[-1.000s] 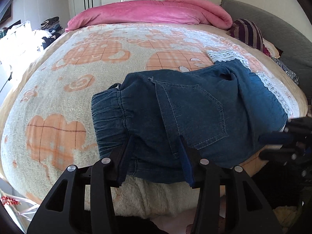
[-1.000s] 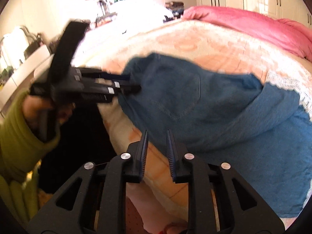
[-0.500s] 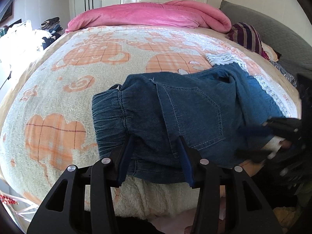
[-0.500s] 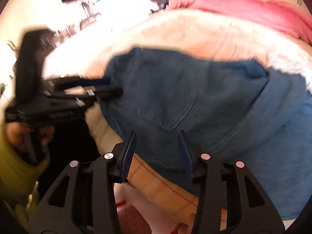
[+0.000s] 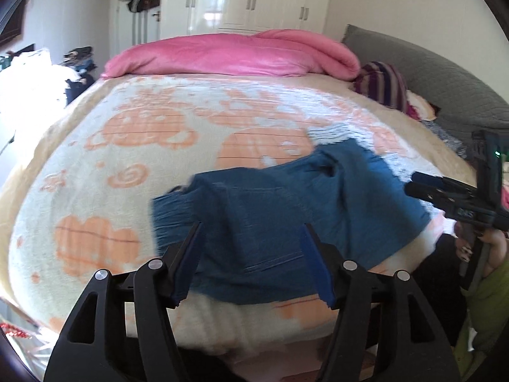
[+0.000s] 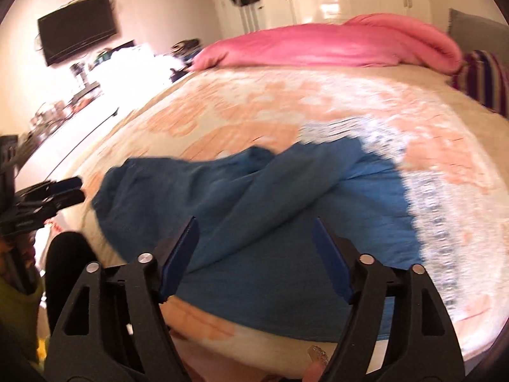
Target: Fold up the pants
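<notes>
Blue denim pants [image 5: 286, 216] with white lace trim lie bunched and partly folded at the near edge of the bed; they also show in the right wrist view [image 6: 270, 203]. My left gripper [image 5: 253, 229] is open and empty, held back just in front of the waistband end. My right gripper [image 6: 254, 222] is open wide and empty, over the near edge of the pants. The right gripper also shows at the right of the left wrist view [image 5: 413, 183]. The left gripper shows at the left of the right wrist view [image 6: 78, 189].
The bed has a cream blanket with orange patterns [image 5: 133, 133]. A pink duvet [image 5: 229, 54] lies across the far side. A striped pillow [image 5: 381, 86] and grey headboard [image 5: 429, 76] are at the right. White wardrobes stand behind. A TV [image 6: 76, 38] hangs on the wall.
Both grippers have pulled back and up from the pants. My right gripper has opened from nearly shut to wide. The left gripper has opened wider too.
</notes>
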Motion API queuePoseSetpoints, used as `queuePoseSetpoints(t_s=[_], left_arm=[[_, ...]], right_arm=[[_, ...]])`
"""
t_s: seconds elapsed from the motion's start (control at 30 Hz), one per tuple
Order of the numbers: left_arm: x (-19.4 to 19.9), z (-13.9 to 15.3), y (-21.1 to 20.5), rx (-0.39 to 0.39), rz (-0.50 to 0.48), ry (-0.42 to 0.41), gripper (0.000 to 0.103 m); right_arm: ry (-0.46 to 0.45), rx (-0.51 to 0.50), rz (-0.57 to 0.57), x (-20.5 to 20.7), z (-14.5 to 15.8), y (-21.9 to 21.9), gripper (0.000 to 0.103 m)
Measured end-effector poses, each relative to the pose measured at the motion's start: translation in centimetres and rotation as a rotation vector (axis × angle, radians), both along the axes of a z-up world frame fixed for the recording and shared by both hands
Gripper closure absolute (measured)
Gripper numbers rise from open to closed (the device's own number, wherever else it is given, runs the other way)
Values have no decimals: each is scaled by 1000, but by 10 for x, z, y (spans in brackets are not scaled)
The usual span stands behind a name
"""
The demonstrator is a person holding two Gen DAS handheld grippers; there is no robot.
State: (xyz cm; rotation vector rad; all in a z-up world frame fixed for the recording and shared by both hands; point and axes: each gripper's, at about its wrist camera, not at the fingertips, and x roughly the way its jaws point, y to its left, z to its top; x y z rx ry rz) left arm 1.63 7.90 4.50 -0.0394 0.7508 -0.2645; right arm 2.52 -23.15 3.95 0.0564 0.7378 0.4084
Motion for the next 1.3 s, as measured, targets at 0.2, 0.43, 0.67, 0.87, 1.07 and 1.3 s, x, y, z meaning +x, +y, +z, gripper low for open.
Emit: queuePoseSetpoints(t_s=[0.2,0.43,0.67,0.87,1.07,1.3], left_arm=[[13,-6,-46,-34,-141,36,41],[35,-27,-93,-94,-267,121,41],[64,-54,-123,-95,-309,201,43],[85,-77,-127,-136,-253,221,44],[83,-87,-134,-146,-310,192,85],[77,-87,-135,-146,-359,152,98]], right_arm=[[-14,-18,-81,19,10,-22,26],[7,-76,-93,52,16,-23,20],[27,-171,-67,102,16,-2,19],[78,-239,-45,156,5,26,18],[171,-301,-46,212,-28,63,18],[267,-343,-98,256,-61,85,23]])
